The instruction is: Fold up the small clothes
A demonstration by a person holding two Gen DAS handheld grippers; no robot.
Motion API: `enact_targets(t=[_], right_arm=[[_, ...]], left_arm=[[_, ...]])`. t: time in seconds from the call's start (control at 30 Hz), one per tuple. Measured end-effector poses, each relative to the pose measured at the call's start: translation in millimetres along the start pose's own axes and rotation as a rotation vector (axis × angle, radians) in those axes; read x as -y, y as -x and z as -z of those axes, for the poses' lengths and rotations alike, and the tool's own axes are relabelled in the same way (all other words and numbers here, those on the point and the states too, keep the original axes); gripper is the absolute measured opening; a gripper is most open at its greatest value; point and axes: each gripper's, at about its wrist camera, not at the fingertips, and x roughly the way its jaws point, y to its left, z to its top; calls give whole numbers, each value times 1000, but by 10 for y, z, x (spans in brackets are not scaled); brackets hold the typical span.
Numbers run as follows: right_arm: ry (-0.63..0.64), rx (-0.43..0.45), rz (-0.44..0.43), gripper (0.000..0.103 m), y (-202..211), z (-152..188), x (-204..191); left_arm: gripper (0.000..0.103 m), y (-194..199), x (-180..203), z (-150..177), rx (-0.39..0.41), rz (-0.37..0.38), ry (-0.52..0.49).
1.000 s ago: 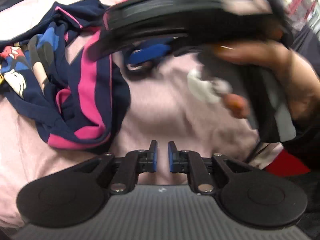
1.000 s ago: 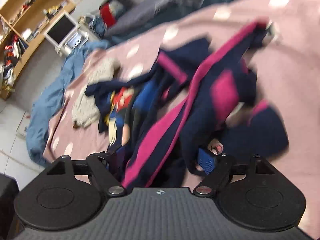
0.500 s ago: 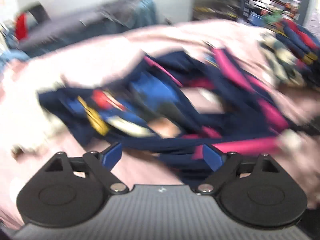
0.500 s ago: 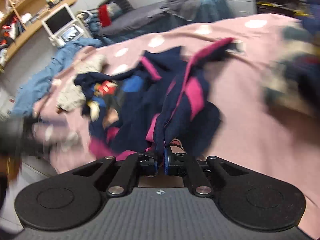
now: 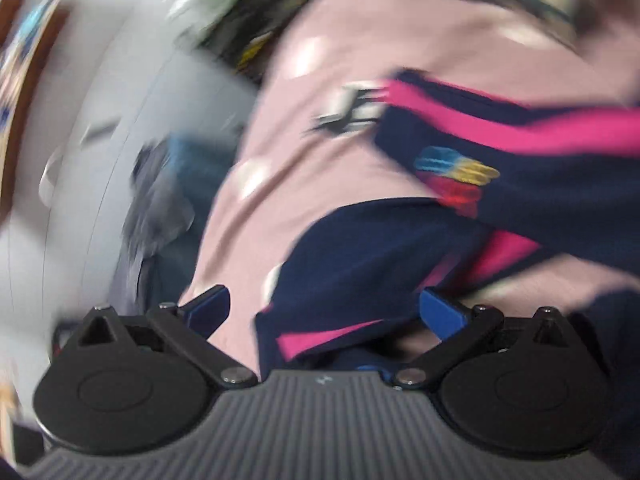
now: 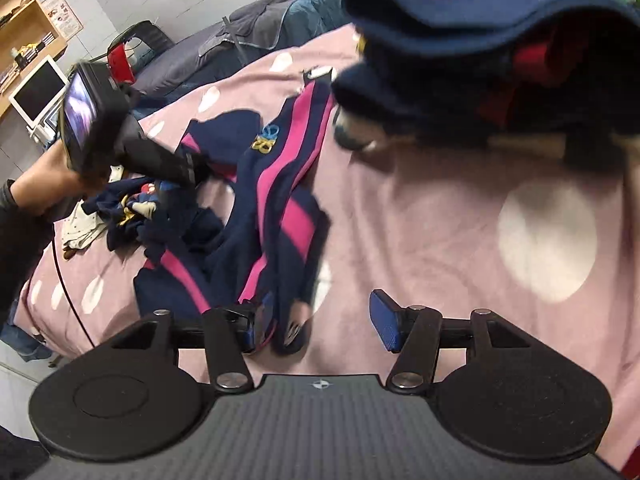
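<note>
Pink dotted bedding (image 6: 460, 208) fills both views, shelving (image 6: 24, 12) behind. Navy-and-pink garment (image 6: 276, 200) lies crumpled mid-bed. Half a second ago the right gripper (image 6: 320, 320) pinched it; now its jaws gape, empty. Left gripper (image 5: 324, 312) is wide too, straddling a hem, regrasp likely.
</note>
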Motion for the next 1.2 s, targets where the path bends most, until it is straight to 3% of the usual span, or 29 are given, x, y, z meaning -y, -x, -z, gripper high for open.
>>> enact_targets(t=[0.1,0.13,0.2,0.27,0.3,0.33,0.37,0.4,0.43,0.47,0.5,0.6,0.7,0.83,0.93,1.0,1.03,1.1,1.13,1.17,1.2], right_arm=[[65,19,-65,96,-112,-132,-57],[83,20,-89,103,-122,-164,-18],[113,35,-109,103,-323,-261,-116],[142,63,-76,103,-531,-359,-243],[175,77,-60,103,-656,-414,-316],[203,82,-40,103,-757,-464,-377],[217,86,-21,103,-862,-500,-424],[232,76,-22,99,-971,-525,-456],[257,53,-25,46,-1030,-548,-437],[281,30,7,11,-1136,-539,-455],[294,37,31,6,-1134,-516,-444],[291,122,36,5,-832,-449,-392],[288,173,78,5,-393,-384,-261],[272,105,160,5,-2,-230,4],[245,23,225,5,105,-67,219],[201,-31,229,5,126,20,338],[176,-30,230,6,151,52,366],[150,-4,222,17,179,50,356],[170,36,246,43,202,29,289],[198,84,273,84,233,10,215],[234,140,276,103,264,-27,111]], left_arm=[[103,-12,171,-32,23,91,-61],[103,-46,205,-32,33,94,-70],[103,-158,275,-76,30,67,-92],[100,-232,224,-122,38,83,-44],[92,-230,150,-141,36,111,2],[63,-257,70,-176,35,165,68],[21,-311,-30,-186,29,225,145],[10,-357,-104,-192,12,251,207],[10,-361,-138,-180,6,241,242],[10,-389,-173,-176,7,227,267],[10,-417,-208,-176,6,218,293],[8,-478,-490,-98,7,194,453],[8,-592,-993,101,-10,87,608],[7,-842,-1738,593,-106,-57,758],[8,-1060,-2240,1100,-235,-233,808],[10,-1149,-2484,1472,-330,-303,861],[14,-1190,-2580,1670,-381,-314,901],[32,-1230,-2658,1983,-467,-292,958],[48,-1225,-2634,2070,-491,-283,957],[63,-1177,-2590,2104,-490,-298,935],[72,-1128,-2525,2095,-480,-324,901]])
